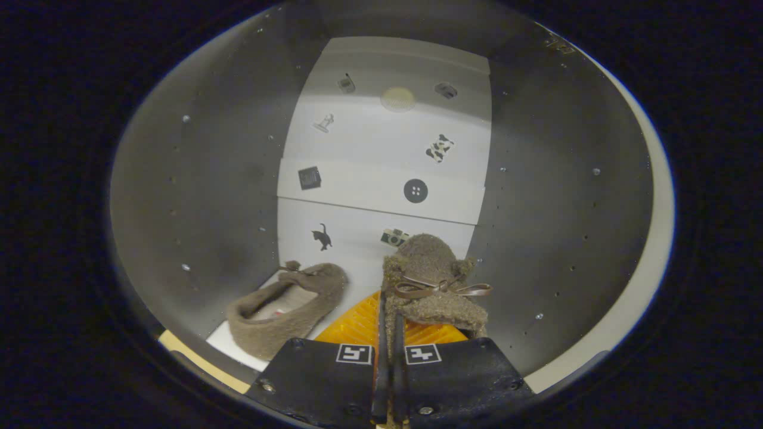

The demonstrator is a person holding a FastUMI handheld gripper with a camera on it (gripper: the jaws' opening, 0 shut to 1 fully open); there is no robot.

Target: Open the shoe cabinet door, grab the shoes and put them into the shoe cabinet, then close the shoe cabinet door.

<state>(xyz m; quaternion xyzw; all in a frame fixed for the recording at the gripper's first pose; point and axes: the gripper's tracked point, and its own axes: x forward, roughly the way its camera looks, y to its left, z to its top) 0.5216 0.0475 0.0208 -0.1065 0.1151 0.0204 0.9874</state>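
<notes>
Shoes inside the cabinet, one still clamped

Shoes number two, both fuzzy brown slippers with a thin brown bow. Ahead and to the left of the jaws, the left shoe (285, 310) lies on the white shelf floor (357, 286) of the shoe cabinet (208, 196), its opening turned up and a pale lining showing; its bow end points toward the back wall. Between the jaws sits the right shoe (432, 280), pinched at its edge, toe end rising just beyond them with the ribbon bow (441, 288) across its front. The gripper (387, 357) is clenched on this shoe: the jaws stand almost together with only the shoe's fabric between them. Each carries one square black-and-white marker, two in all.

An orange ribbed part (357, 325) shows just ahead of the jaws, beneath the held shoe; what it belongs to is hard to tell. The heel of the held shoe is hidden behind the jaws.

The cabinet's back wall (387, 149) is made of white panels carrying nine small pictures, among them a cat, a button and a camera half covered by the held shoe; the uppermost ones are too small to make out. Grey side walls with rows of small holes close in on either side, and a pale edge runs past the right wall.
</notes>
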